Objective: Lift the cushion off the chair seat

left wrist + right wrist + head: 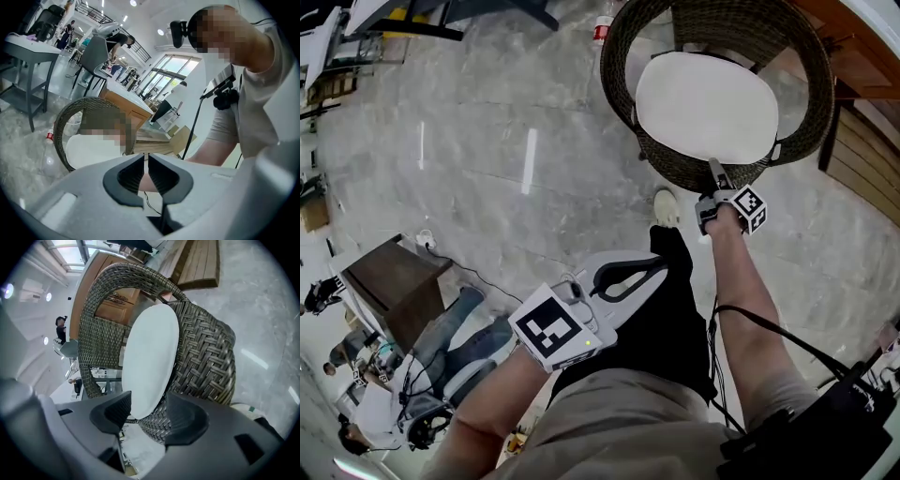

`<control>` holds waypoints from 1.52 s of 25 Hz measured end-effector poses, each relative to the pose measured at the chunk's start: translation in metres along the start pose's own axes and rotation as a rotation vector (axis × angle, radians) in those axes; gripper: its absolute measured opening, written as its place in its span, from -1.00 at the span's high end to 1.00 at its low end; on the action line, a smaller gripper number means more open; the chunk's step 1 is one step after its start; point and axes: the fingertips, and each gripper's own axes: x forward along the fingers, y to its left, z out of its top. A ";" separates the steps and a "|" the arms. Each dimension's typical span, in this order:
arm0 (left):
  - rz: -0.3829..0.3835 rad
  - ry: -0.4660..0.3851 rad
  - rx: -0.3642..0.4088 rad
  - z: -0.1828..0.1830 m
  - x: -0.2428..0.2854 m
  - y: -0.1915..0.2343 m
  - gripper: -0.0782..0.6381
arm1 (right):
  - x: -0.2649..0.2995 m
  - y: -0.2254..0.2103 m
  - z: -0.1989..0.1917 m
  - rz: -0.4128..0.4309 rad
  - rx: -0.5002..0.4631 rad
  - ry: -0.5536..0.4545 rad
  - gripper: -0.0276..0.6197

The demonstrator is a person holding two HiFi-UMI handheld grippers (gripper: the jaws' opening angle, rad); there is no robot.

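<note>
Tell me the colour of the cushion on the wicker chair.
The cushion is plain white, clearest in the head view.

Cushion [706,105] smooth matt cloth, chair [675,169] rough woven wicker, floor [487,94] glossy.

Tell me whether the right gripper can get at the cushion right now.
Likely yes. The right gripper sits at the near edge of the cushion with jaws apart, and that edge shows between them. Only the wicker rim of the chair lies close beneath.

White cushion [706,105], dark brown woven chair [686,169], grey marbled floor [581,141]
</note>
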 end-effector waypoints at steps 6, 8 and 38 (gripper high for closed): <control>0.023 0.014 -0.044 -0.005 0.007 0.031 0.76 | 0.023 -0.007 0.005 -0.026 0.066 -0.018 0.20; 0.034 0.008 -0.039 -0.005 0.005 0.041 0.76 | 0.029 -0.003 0.005 -0.020 0.084 -0.027 0.19; 0.068 -0.062 -0.066 0.011 -0.018 0.058 0.76 | 0.042 0.052 0.030 -0.012 0.016 -0.097 0.65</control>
